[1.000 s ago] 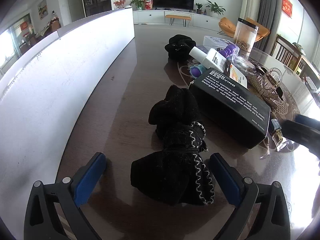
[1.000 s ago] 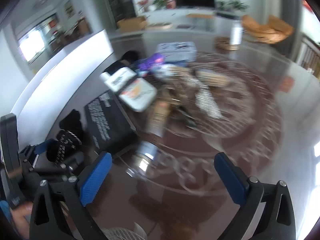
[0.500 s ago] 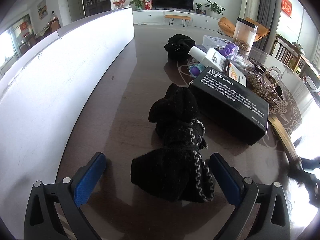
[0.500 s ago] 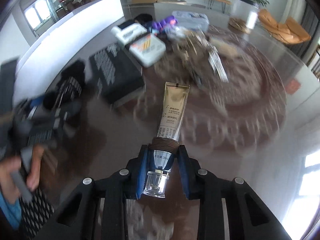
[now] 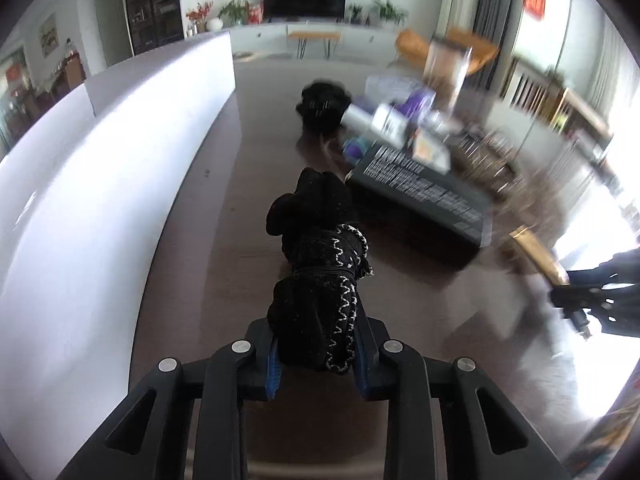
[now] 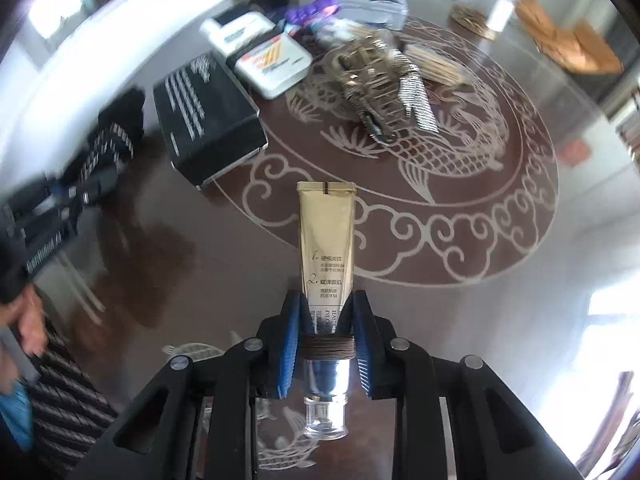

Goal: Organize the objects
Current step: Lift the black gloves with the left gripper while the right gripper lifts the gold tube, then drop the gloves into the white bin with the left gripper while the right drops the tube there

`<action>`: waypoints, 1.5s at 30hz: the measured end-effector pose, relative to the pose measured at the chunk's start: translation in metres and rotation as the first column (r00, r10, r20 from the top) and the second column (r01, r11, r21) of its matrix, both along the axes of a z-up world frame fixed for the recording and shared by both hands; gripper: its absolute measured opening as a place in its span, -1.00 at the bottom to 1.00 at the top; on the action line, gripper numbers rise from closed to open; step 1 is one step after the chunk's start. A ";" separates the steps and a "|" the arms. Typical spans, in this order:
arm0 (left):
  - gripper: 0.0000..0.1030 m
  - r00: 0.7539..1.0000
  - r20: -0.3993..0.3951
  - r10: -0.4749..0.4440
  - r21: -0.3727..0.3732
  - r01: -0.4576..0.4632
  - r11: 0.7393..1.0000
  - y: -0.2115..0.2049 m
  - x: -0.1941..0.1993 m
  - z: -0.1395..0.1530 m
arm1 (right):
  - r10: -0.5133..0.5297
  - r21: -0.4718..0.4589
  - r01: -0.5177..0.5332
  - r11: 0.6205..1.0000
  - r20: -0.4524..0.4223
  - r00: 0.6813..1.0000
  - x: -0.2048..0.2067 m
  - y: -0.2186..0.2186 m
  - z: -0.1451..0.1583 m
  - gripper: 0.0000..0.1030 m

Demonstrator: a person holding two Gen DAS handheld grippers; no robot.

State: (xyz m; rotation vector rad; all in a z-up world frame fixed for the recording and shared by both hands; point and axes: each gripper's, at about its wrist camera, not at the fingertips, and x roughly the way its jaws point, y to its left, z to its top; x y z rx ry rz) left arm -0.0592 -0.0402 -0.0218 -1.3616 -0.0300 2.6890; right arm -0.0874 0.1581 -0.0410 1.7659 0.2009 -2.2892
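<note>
Looking along the left gripper (image 5: 316, 356): white wall panel (image 5: 100, 184) hemming the dark table (image 5: 224, 216) on the left, bare strip of tabletop running ahead between panel and clutter. Blue pads pressed in on the near end of a black knitted bundle with white zigzag stitching (image 5: 320, 264), long axis straight ahead, far end lying on the table. Black printed box (image 5: 424, 196) just right of the bundle, second black bundle (image 5: 324, 104) farther on, blurred bottles and a clear jar behind. Right gripper at the far right edge, carrying a gold tube.

Looking along the right gripper (image 6: 325, 340): blue pads clamped on a gold cosmetic tube (image 6: 326, 240) near its brown collar, clear cap toward the camera, crimped end pointing forward, raised over the patterned tabletop (image 6: 460, 216). Open table ahead and right. Black box (image 6: 208, 116), white bottles (image 6: 272, 60) and a metallic heap (image 6: 384, 76) beyond, well apart from the tube.
</note>
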 end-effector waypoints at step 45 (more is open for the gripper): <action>1.00 0.996 -0.094 0.014 0.120 -0.003 0.993 0.000 0.059 0.076 | -0.154 -0.044 0.152 0.987 -0.478 0.865 0.020 0.001 0.042 0.75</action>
